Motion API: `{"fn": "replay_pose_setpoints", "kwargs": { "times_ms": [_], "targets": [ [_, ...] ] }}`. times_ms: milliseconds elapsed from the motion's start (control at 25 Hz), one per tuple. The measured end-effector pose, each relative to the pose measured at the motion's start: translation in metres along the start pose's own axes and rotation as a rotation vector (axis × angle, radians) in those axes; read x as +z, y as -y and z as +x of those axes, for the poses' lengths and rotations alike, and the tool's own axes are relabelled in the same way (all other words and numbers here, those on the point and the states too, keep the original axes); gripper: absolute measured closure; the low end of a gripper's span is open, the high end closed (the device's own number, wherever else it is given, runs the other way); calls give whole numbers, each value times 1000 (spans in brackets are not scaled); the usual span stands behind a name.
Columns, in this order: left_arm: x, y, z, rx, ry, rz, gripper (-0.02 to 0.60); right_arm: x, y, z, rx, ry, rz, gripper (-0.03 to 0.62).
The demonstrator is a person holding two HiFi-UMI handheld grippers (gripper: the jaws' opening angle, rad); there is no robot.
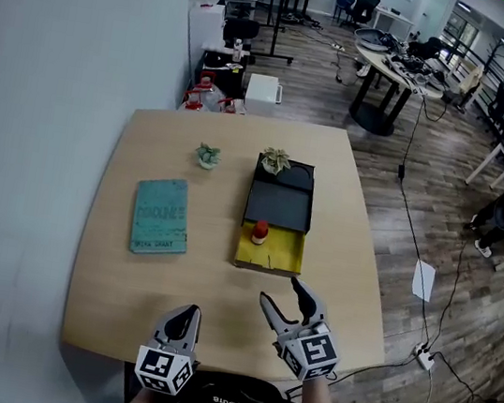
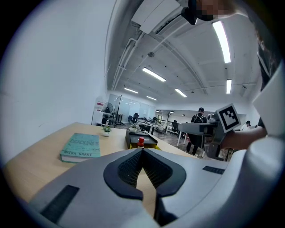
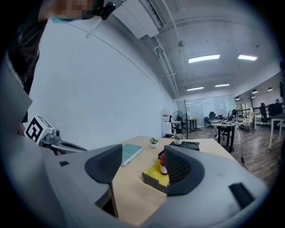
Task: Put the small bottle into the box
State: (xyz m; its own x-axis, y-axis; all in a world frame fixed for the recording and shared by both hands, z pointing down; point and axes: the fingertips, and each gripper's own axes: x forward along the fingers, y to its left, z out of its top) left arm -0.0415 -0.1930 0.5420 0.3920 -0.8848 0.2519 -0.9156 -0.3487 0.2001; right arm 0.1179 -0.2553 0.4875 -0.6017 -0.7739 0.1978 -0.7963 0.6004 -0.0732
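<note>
- The jaws of the left gripper (image 2: 142, 153) were pressed together with nothing between them. The jaws of the right gripper (image 3: 142, 164) stood wide apart and were also empty.
- Both grippers hung over the near edge of the pale wooden bench (image 1: 344, 220), close to the person's body and well apart from the task's things.
- The small bottle with a red cap (image 1: 259, 232) stood upright inside the yellow open tray at the near end of the flat black box (image 1: 266, 263), near the tray's back wall.
- Judged from this, the placing step looked done: the bottle was in the box and neither gripper touched it. Any next move would probably only be to keep clear, or perhaps to slide the tray shut, which would call for a gentle push so the bottle did not tip.
- The box lay near the bench's middle, far from every edge.
- A teal hardcover book (image 1: 160, 216) lay flat to the box's left, apart from it. One small potted plant (image 1: 207, 155) stood beyond the book, and another (image 1: 276, 160) sat on the box's far end.
- The bare bench between grippers and box gave open room for moving.
</note>
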Motion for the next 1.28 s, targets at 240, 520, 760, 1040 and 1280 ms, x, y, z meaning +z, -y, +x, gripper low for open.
{"fn": "replay_pose_setpoints", "kwargs": {
  "times_ms": [240, 520, 760, 1040, 1280],
  "targets": [
    [-1, 10, -10, -5, 45, -15, 577, -29, -18, -36, -32, -10, 31, 287],
    [-10, 14, -14, 1, 37, -24, 577, -55, -26, -59, -82, 3, 76, 287],
    [-14, 18, -13, -8, 19, -18, 577, -61, -27, -62, -73, -10, 61, 289],
    [-17, 27, -9, -68, 17, -25, 577, -56, -34, -52, -19, 4, 53, 356],
    [-14, 30, -7, -99, 5, -19, 577, -53, -35, -49, -10, 18, 63, 472]
  ]
}}
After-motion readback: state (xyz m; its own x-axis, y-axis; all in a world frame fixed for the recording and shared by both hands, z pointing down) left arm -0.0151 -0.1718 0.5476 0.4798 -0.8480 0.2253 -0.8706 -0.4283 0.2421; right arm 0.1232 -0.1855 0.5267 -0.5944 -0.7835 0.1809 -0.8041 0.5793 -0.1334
